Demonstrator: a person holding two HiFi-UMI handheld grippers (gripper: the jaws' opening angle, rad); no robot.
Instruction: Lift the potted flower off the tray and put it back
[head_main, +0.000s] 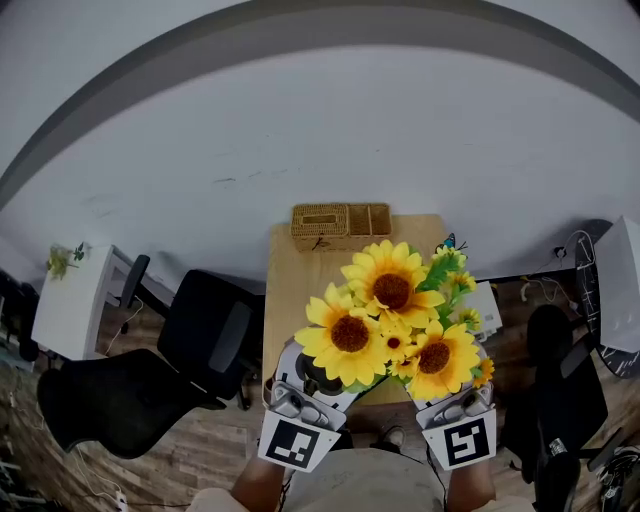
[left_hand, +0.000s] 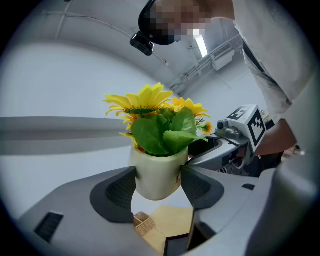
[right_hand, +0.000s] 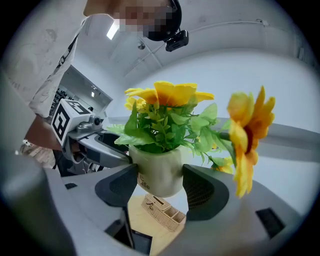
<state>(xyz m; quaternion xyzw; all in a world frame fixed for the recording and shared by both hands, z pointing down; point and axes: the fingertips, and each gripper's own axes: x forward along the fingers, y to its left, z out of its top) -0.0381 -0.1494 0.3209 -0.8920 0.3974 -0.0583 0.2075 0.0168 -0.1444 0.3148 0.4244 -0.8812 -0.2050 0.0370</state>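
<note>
Wooden tabletop (head_main: 300, 290) lies directly below your head camera, its near edge hidden behind the load you are carrying.

Nearest to you, your left tool (left_hand: 159, 186) and right tool (right_hand: 161, 188) both hold the potted flower (head_main: 385, 320). The left gripper view shows both dark pads pressed against opposite sides of the cream pot (left_hand: 157, 175). The right gripper view shows the same contact, one pad on each flank of the pot. Both tools are therefore closed on the pot, from opposite sides.

The pot is upright and raised clear of the tabletop: in both gripper views the wood appears well below its base. Three large sunflower heads (head_main: 390, 290) fill the centre of the head view and cover the jaws of both tools there, so that only the marker cubes and rear bodies show.

Beyond the flowers, the wicker tray (head_main: 340, 222) sits at the far edge of the tabletop, well apart from the pot. It has a slotted lid section on the left and open compartments on the right.

Two black office chairs (head_main: 205, 340) stand on the wood floor (head_main: 200, 450) at left. A plain white wall (head_main: 320, 130) closes the background.
</note>
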